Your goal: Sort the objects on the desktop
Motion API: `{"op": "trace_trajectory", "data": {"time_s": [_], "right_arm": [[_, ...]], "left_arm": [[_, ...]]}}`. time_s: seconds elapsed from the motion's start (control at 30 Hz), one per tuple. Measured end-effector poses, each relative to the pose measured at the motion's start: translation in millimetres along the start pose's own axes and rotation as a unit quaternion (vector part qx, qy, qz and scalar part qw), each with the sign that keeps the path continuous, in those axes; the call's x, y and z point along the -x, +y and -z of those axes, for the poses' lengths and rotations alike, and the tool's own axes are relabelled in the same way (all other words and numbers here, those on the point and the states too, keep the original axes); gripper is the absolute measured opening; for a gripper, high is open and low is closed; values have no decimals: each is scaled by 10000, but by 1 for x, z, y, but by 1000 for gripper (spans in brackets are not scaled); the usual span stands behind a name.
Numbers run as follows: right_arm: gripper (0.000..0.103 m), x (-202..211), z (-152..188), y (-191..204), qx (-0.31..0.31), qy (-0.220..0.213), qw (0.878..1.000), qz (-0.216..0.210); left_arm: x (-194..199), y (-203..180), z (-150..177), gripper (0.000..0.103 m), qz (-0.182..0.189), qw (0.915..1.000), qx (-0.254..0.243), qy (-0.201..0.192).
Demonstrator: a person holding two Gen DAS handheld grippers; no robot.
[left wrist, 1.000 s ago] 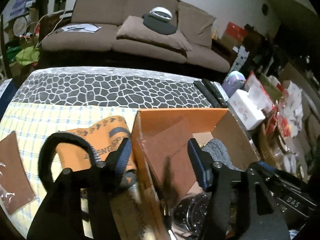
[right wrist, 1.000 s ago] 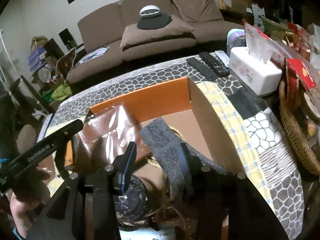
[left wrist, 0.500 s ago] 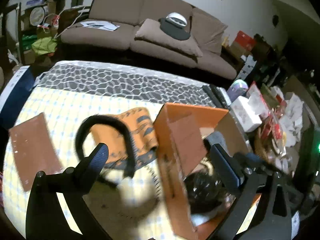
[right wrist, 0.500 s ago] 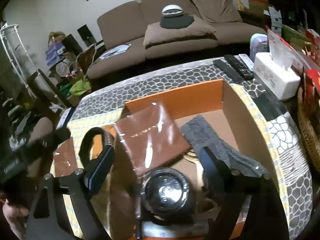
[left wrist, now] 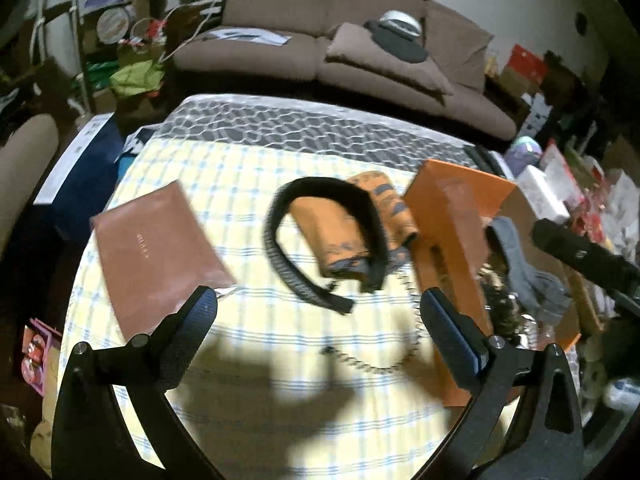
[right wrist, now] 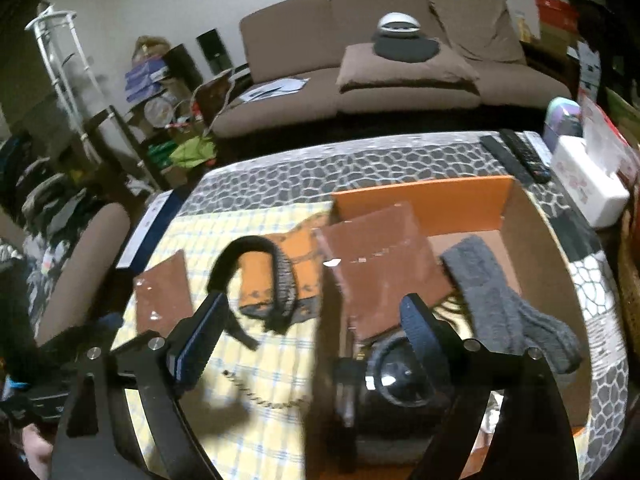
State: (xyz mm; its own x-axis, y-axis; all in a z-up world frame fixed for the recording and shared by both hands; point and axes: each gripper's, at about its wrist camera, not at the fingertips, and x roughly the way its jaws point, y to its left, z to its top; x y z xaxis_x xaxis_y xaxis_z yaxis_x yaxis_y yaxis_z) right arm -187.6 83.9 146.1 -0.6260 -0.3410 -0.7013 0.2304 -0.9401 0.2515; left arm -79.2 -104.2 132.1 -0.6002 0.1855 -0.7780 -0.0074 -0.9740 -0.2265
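Observation:
An orange cardboard box (right wrist: 424,200) stands on the right of the table. It holds a brown pouch (right wrist: 380,264), a grey sock (right wrist: 492,292) and a round black glass-fronted thing (right wrist: 396,376). Left of the box (left wrist: 460,240), a black headband (left wrist: 320,240) lies over an orange cloth (left wrist: 344,236). Farther left is a second brown pouch (left wrist: 156,256), and a thin chain (left wrist: 372,360) curls along the box's foot. My left gripper (left wrist: 320,320) hangs open and empty above the checked cloth. Over the box's near-left corner, my right gripper (right wrist: 310,332) is open and empty too.
The table carries a yellow checked cloth (left wrist: 248,184) over a grey pebble-pattern cover (right wrist: 360,164). Remotes (right wrist: 516,156) and a white tissue box (right wrist: 588,184) sit at the far right. A wicker basket (right wrist: 632,264) is at the right edge and a brown sofa (right wrist: 360,80) behind.
Both grippers' jaws have gone from narrow to wide open. Both have drawn back and leftward from inside the box; the left one now looks over the headband and the pouch on the cloth.

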Motion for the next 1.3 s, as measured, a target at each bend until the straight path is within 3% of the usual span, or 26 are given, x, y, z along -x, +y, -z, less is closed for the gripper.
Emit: {"op": "trace_trajectory", "data": {"time_s": [0.33, 0.43, 0.5, 0.57, 0.7, 1.0, 1.3], "right_arm": [[89, -32, -5, 35, -108, 18, 9993, -347], [75, -44, -5, 44, -163, 16, 9989, -436], [57, -53, -6, 47, -231, 62, 9985, -484], [54, -65, -5, 46, -293, 139, 9984, -454], [45, -84, -2, 47, -231, 285, 9989, -275], [41, -127, 12, 50, 17, 639, 9977, 242], [41, -157, 20, 51, 195, 771, 9949, 626]], "left_arm": [[-35, 42, -5, 101, -23, 9987, 483, 163], [-46, 51, -9, 95, -72, 9980, 615, 136], [-56, 56, -9, 87, -97, 9974, 673, 224], [-65, 58, -8, 77, -115, 9972, 671, 318], [-83, 55, -4, 68, -188, 9971, 571, 468], [-108, 50, -12, 68, -112, 9970, 587, 489], [-137, 48, -12, 52, -267, 9958, 445, 757]]}}
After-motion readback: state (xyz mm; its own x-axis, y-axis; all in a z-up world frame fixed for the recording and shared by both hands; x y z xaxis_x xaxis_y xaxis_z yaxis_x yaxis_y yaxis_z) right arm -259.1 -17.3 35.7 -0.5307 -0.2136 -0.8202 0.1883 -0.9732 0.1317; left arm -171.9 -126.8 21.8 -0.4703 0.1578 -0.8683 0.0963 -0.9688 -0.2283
